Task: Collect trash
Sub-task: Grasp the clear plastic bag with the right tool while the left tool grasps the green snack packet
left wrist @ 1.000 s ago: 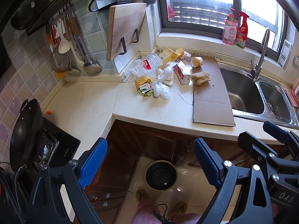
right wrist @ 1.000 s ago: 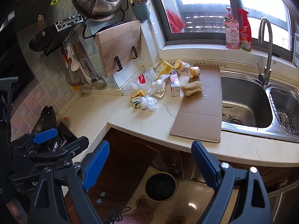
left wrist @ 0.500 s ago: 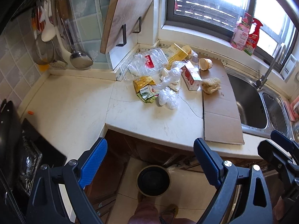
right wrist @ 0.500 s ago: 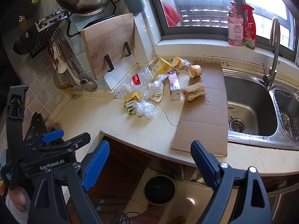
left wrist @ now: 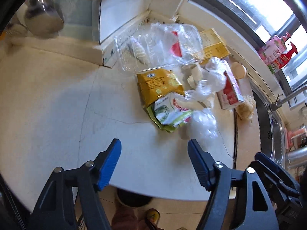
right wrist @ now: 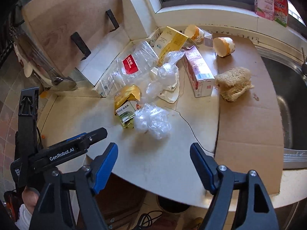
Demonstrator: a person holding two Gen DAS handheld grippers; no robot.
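Observation:
Trash is heaped on the pale counter (left wrist: 57, 103) corner: a clear plastic box (left wrist: 159, 46) with a red label, a yellow packet (left wrist: 159, 82), a green and white wrapper (left wrist: 170, 111), crumpled clear film (right wrist: 151, 120), a pink carton (right wrist: 199, 72), a loofah (right wrist: 234, 82) and paper cups (right wrist: 224, 46). My left gripper (left wrist: 154, 149) hangs over the counter just short of the green wrapper, jaws closing with nothing between them. My right gripper (right wrist: 153, 153) hovers in front of the crumpled film, jaws also closing on nothing. The left gripper (right wrist: 90, 134) shows at the left of the right wrist view.
A cardboard sheet (right wrist: 249, 115) lies between the heap and the steel sink (right wrist: 287, 95). A wooden cutting board (right wrist: 63, 15) leans at the back wall. A round dark bin (left wrist: 132, 199) stands on the floor below the counter edge. Cleaner bottles (right wrist: 270, 2) stand on the window sill.
Both grippers have come forward and down from over the floor to above the counter, close to the trash heap. Their jaws stand narrower than before.

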